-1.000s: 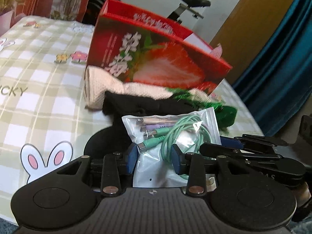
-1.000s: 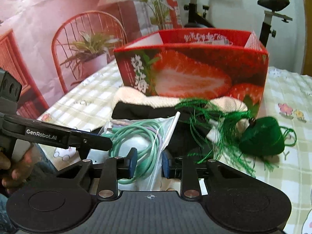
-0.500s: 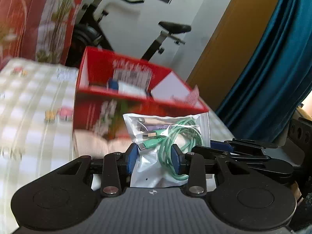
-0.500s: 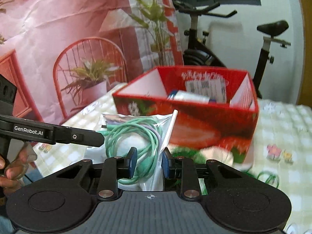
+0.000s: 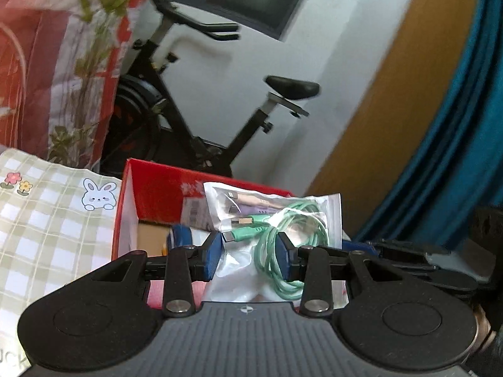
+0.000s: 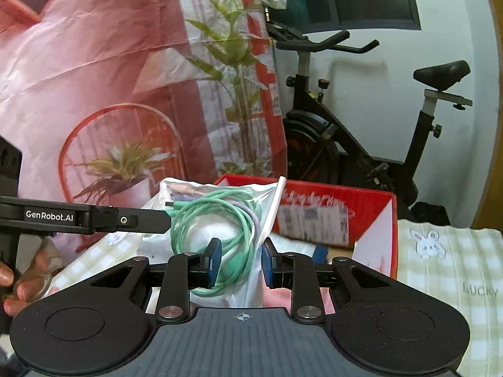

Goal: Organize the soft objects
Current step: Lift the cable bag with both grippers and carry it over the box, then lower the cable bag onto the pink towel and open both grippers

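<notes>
We find the left gripper (image 5: 250, 259) clamped on the lower part of a clear bag (image 5: 330, 216), its blue pads (image 5: 212, 259) pressing the plastic from both sides. The right gripper (image 6: 240, 262) grips the same bag (image 6: 201, 234) from the other side, jaws narrow, the bag's edge pinched between them.

The bag stands roughly upright between the two grippers, long axis vertical, its sealed top edge uppermost. In the right wrist view one white edge strip runs up at a slight tilt. Inside we note a coiled mint-green cable (image 5: 283, 251) with lilac strands and connector plugs that point toward the upper left in the left wrist view. The plastic is wrinkled and glossy.

Beyond the bag sits an open red box (image 5: 151, 194) on a checked cloth (image 5: 47, 220) with bunny prints; the bag is held in front of and above the box's opening. Paper-labelled items lie inside, blurred. Farther back stands an exercise bike (image 6: 361, 132) against a white wall.
</notes>
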